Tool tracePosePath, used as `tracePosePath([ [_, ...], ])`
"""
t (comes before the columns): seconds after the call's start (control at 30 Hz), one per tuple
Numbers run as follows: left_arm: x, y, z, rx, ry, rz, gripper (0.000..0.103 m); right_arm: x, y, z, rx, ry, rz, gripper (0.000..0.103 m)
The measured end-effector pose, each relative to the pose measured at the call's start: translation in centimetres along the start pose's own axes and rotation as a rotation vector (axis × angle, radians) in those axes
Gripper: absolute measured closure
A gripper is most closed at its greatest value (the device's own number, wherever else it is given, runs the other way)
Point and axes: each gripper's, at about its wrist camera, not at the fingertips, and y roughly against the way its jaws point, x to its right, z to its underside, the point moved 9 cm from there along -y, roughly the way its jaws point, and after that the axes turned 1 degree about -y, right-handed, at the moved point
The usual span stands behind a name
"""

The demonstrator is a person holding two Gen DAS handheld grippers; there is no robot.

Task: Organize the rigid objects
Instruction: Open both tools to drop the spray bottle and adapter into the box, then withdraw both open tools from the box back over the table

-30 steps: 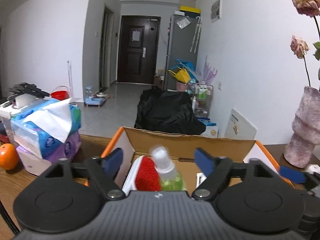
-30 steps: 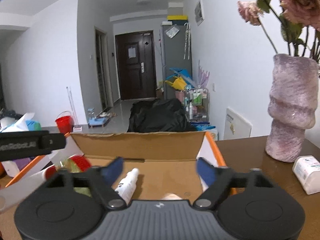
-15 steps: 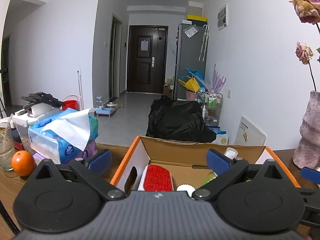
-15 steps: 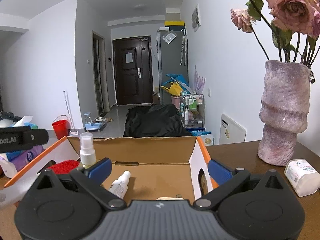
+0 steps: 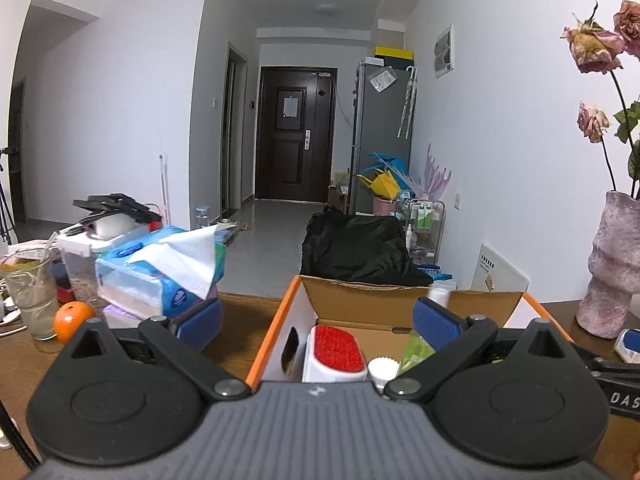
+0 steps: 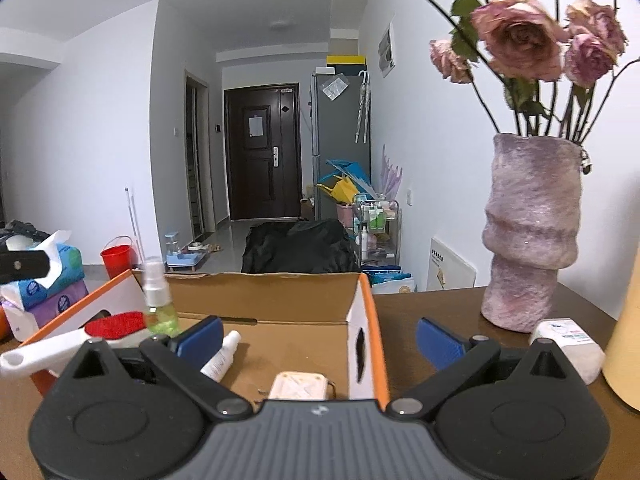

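Two hand-held grippers stand with their jaws spread wide and nothing between the pads: the left hand-held gripper [image 5: 318, 320] and the right hand-held gripper [image 6: 318, 338], both pulled back to the near side of the cardboard box [image 6: 280, 300] from where they were a second ago, when they sat close over its interior with the jaws narrower. Largest of what lies ahead is that orange-edged box on the wooden tabletop [image 6: 420, 312], straight in front of both grippers. Inside it, ahead of the left gripper, lies the red-faced brush [image 5: 338, 346] with its white handle reaching toward the near left corner; just beyond the right gripper's left pad stands the green spray bottle [image 6: 158, 304], upright, where a second ago it sat between the left gripper's pads. Beside it lies the small white bottle [image 6: 222, 356] on the box floor, and nearest the right gripper a small pale cream object [image 6: 298, 386] whose kind I cannot tell. My reading is that both releases are finished and these items count as stowed. To the right gripper's right, outside the box by the vase [image 6: 528, 232], a small white box [image 6: 568, 344] waits on the tabletop, a likely next pick.
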Motion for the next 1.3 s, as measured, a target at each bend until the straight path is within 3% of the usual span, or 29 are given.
tracePosePath([
  [0.8,-4.4,9.8,5.0,-0.065,0.018,-0.021,0.000,3.5,10.8,5.0,-0.036,-0.002,0.052,0.000],
  [1.3,-9.8,16.3,7.9,-0.090,0.069,-0.113,0.000,6.7,16.8,8.2,-0.045,-0.058,0.155,0.000],
])
